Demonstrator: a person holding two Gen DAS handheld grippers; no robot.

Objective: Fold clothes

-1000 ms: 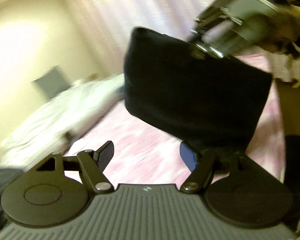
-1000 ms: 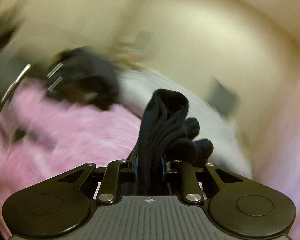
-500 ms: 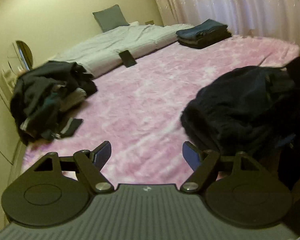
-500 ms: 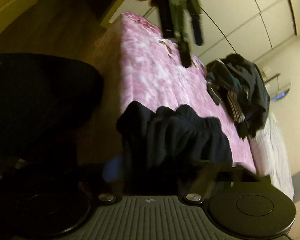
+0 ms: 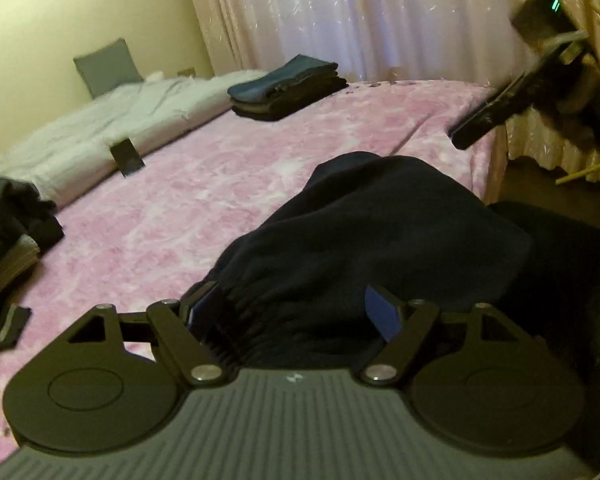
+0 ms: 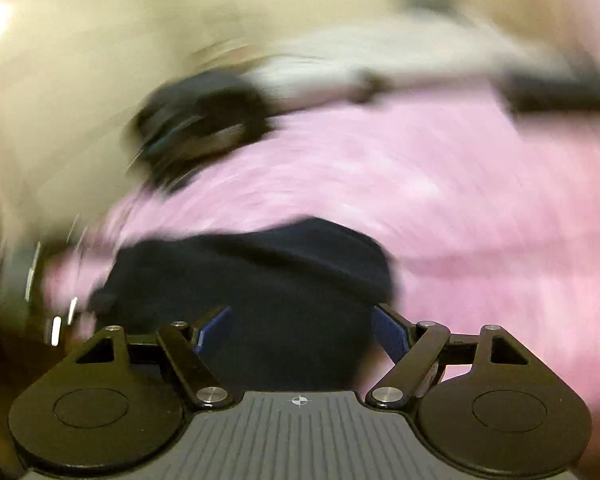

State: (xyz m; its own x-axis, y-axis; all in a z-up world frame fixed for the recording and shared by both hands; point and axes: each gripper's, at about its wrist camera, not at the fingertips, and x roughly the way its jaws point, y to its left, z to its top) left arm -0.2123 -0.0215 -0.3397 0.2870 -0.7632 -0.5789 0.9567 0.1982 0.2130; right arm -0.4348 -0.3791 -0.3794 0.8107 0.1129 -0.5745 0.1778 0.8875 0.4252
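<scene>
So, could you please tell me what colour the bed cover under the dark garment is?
The bed cover is mottled pink and white, clearest in the left wrist view.

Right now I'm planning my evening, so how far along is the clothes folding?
Done: a folded stack sits at the far side of the pink bed. In hand: a dark garment lies bunched at the near edge, its gathered waistband between the open fingers of the left gripper; the right gripper is open too. Left: an unfolded heap waits at the left.
</scene>
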